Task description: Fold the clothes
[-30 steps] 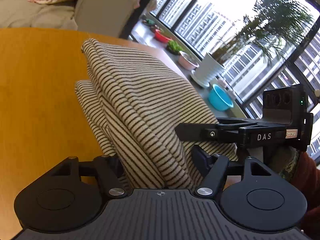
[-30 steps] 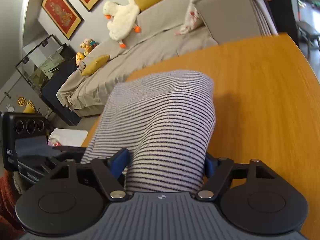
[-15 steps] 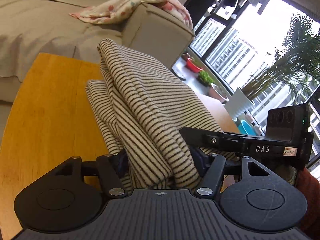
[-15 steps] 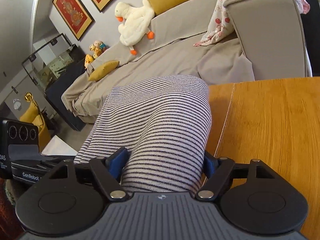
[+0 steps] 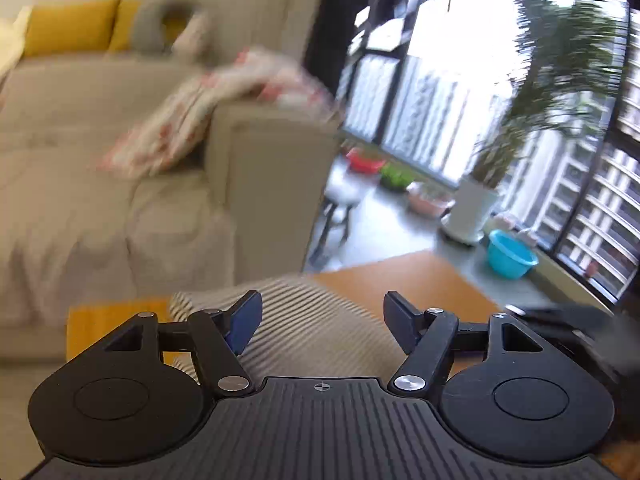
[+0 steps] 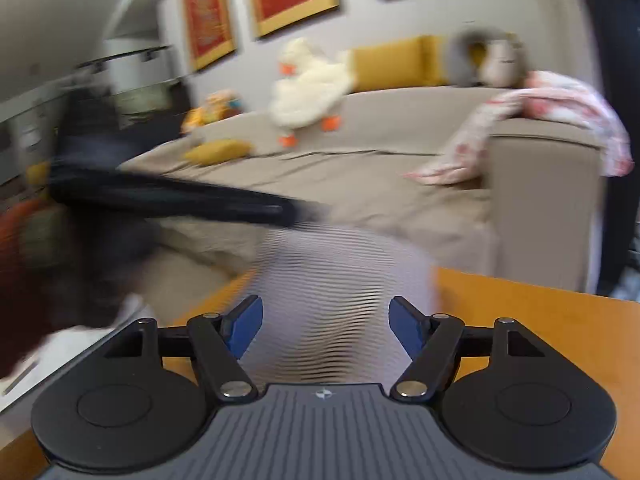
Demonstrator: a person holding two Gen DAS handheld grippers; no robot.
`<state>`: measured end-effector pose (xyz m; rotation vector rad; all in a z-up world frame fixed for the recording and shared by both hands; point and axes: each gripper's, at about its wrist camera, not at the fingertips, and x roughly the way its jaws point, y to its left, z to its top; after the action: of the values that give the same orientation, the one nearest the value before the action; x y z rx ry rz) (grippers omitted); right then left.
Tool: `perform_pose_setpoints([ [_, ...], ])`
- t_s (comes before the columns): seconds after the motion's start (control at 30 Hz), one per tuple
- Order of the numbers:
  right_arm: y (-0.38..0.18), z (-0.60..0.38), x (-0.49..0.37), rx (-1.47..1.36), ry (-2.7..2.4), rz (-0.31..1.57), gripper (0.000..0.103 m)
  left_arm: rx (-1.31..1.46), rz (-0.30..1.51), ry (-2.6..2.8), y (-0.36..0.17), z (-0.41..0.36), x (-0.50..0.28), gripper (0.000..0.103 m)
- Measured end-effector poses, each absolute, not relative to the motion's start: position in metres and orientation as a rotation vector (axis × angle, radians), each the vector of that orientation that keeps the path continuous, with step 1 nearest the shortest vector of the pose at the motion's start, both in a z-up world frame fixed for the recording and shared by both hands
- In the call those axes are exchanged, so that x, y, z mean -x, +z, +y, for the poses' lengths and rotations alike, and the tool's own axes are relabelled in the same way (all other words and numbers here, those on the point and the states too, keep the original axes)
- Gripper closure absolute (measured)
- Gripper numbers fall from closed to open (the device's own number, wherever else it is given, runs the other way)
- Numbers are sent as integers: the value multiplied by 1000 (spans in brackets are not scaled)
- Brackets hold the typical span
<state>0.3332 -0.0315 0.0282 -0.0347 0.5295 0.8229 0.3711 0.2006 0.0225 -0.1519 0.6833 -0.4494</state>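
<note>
The striped garment [image 5: 316, 328] lies bunched on the wooden table [image 5: 420, 280], low in the left wrist view. My left gripper [image 5: 320, 320] is open, its blue-padded fingers spread above the cloth and holding nothing. In the right wrist view the same striped garment [image 6: 340, 300] lies on the table [image 6: 540, 320] in front of my right gripper [image 6: 326, 324], which is also open and empty. The left gripper shows as a dark blurred bar [image 6: 172, 196] at the left of the right wrist view. Both views are motion-blurred.
A beige sofa [image 6: 360, 184] stands past the table's far edge, with a floral cloth [image 6: 560, 120] over its arm and a plush duck [image 6: 308, 88]. Windows, a potted palm [image 5: 476, 208] and a blue bowl [image 5: 510, 258] are to the right.
Both grippers have opened and let go of the striped garment. Both have lifted and tilted up, so the cloth now sits low in each view and the sofa fills the background.
</note>
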Motion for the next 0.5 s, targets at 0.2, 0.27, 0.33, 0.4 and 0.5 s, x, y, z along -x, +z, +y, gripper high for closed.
perform_pose_setpoints([
  [0.2, -5, 17, -316, 278, 828, 586, 24, 226, 720, -435, -16, 217, -379, 34],
  [0.27, 4, 11, -320, 217, 851, 609, 23, 192, 700, -398, -5, 217, -369, 35],
  [0.33, 16, -9, -327, 89, 865, 632, 24, 182, 679, -336, 11, 220, -352, 23],
  [0.4, 23, -42, -335, -74, 841, 638, 22, 190, 656, -324, 24, 224, -326, 7],
  [0.5, 14, -86, -351, -265, 746, 672, 20, 234, 695, -393, 22, 224, -298, 7],
])
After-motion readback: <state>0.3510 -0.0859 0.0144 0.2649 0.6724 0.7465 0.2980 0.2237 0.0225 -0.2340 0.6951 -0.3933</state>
